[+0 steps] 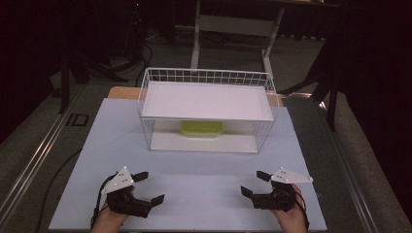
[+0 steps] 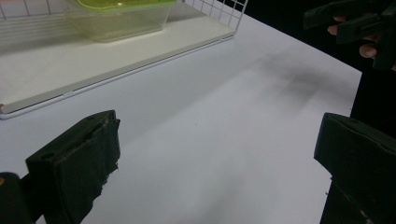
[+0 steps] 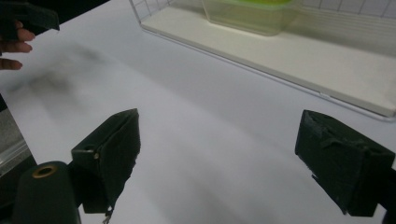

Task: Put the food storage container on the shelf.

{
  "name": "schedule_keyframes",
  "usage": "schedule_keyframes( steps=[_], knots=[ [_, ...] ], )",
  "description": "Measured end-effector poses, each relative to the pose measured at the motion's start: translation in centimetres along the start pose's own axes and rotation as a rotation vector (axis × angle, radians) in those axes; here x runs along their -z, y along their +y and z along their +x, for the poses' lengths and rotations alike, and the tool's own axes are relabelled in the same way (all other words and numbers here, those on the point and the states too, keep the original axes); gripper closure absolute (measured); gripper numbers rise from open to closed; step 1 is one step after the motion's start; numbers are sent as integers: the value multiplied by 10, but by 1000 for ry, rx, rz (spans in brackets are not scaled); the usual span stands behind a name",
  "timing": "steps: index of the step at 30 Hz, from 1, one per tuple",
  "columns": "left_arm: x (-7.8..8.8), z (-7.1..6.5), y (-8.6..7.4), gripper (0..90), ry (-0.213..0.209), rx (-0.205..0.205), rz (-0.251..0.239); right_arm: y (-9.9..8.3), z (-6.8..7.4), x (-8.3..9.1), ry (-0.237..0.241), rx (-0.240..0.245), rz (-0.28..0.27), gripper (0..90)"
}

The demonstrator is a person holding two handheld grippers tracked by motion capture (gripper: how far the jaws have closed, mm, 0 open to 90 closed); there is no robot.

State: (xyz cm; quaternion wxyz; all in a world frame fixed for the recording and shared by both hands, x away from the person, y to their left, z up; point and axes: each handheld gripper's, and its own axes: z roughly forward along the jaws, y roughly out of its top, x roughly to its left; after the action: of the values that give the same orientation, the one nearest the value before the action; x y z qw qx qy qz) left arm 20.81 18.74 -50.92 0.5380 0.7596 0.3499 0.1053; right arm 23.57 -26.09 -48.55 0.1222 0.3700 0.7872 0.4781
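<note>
The green container [image 1: 202, 128] sits inside the wire basket [image 1: 145, 92]; both tongs, left [image 1: 148, 188] and right [image 1: 254, 183], gape, released.

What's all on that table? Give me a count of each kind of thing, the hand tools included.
Wire basket: 1
White shelf boards in the basket, upper and lower: 2
Yellow-green plastic container on the lower board: 1
Hand-held grippers, left and right, both open: 2
Total: 6
</note>
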Motion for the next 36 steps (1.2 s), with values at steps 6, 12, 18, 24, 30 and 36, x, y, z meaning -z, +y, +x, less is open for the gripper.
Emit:
schedule_keyframes(
  steps=[6,12,18,24,30,36],
  knots=[
    [0,2,-2,11,-13,-5,-12,-6,-9,4,6,29,-18,142],
    [-2,3,-6,11,-34,-8,-13,-9,-13,2,33,51,-17,143],
    [-6,2,-7,11,-58,-25,-29,-13,-17,-3,83,75,-42,151],
    [-8,-4,-7,11,-91,-92,-64,-17,-22,-10,107,74,-49,151],
    [-11,-8,-9,11,-101,-132,-83,-17,-22,-13,112,102,-49,150],
    [-8,-6,-8,11,-103,-98,-119,-15,-24,-7,125,103,-97,150]
  ],
)
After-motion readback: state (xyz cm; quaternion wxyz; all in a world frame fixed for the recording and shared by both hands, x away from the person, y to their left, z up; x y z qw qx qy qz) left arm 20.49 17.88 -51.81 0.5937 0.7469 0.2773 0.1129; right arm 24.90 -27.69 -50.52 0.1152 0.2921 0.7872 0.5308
